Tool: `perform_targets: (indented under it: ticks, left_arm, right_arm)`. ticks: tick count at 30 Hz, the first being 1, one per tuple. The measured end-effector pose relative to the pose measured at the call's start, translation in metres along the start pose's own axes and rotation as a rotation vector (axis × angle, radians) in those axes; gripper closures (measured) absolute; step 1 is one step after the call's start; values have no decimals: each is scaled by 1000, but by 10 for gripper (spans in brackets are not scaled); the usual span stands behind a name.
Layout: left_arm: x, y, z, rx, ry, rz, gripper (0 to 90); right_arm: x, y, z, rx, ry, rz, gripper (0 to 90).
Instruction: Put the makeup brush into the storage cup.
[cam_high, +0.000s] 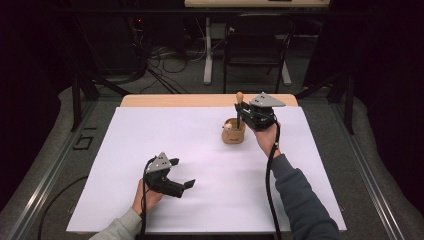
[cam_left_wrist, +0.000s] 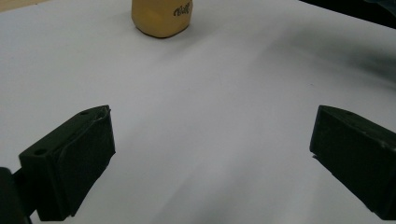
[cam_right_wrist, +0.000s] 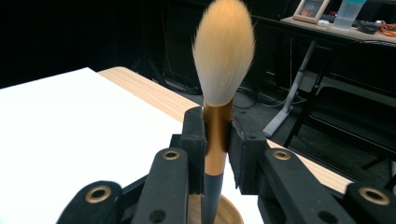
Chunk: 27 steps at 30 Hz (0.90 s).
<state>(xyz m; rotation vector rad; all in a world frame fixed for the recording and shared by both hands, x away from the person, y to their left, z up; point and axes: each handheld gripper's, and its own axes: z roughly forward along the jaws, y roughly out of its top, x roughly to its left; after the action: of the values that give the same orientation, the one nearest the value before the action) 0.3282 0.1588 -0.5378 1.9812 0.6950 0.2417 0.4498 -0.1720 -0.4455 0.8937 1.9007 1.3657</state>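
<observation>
left gripper (cam_high: 179, 174): nearest thing to the person's side, sitting low over the front-left part of the worktop. Jaws are spread wide with nothing but bare white sheet between them, you can see that clearly in the left gripper view (cam_left_wrist: 210, 154).
left hand (cam_high: 146, 197): wrapped round the back of that gripper, light grey sleeve coming in from the bottom edge.
worktop (cam_high: 210, 200): covered with a big white sheet; a strip of pale wood peeks out along the far edge.
right hand (cam_high: 266, 138): reaches in from the bottom right in a dark blue-grey sleeve, black cable trailing back along the forearm.
right gripper (cam_high: 242, 114): farther back, right of centre, grey three-cornered plate on top. Jaws are clamped tight on the makeup brush, pads pinching the coppery metal collar from both sides in the right gripper view (cam_right_wrist: 217, 140).
makeup brush (cam_right_wrist: 222, 60): standing pretty much upright, fluffy pale-orange bristles pointing up, dark handle going down below the pads. In the high view the bristle tip (cam_high: 239, 96) pokes above the gripper.
wooden cup (cam_high: 233, 131): small tan holder just left of the right gripper, well apart from the left one. The brush handle goes down into its opening; can't tell if the end touches the bottom. In the left gripper view it shows at the top edge (cam_left_wrist: 161, 18) with some dark writing on its side.
background: dark floor, a black chair (cam_high: 257, 47) and tangled cables past the far edge.
</observation>
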Motion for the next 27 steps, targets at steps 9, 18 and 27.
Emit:
perform_targets:
  ticks: [9,18,27]
  left_arm:
    - [0,1,-2,-3,16,14,1]
    - [0,2,-5,-14,27,16,0]
    - [4,3,-11,-31,52,14,1]
  right_arm:
    - [1,2,-1,88,66,7,311]
    - [5,1,-17,92,121,8,97]
    - [14,0,-30,76,164,-1,46]
